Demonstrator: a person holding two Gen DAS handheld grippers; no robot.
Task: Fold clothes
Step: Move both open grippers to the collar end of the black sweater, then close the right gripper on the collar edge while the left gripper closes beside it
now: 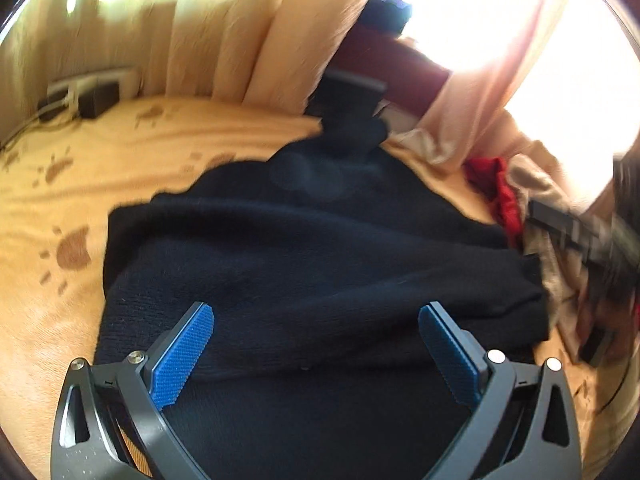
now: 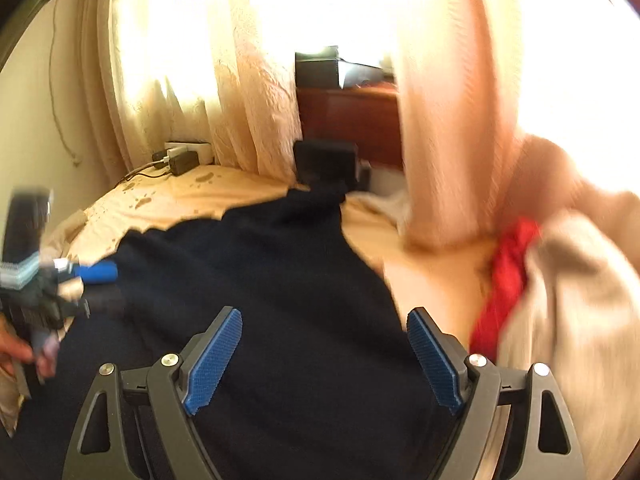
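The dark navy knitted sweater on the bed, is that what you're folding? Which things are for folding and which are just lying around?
For the folding job:
- dark navy knitted sweater, spread on the bed
- left gripper, open
- right gripper, open
- red garment and beige garment, heaped nearby, probably waiting

Just lying about:
- white power strip with black adapter
- cream curtains
- black box

A bedroom at home.
We see a bed point(image 1: 120, 184) with a paw-print sheet, sunlit curtains point(image 2: 240, 92), and a wooden dresser point(image 2: 348, 120).
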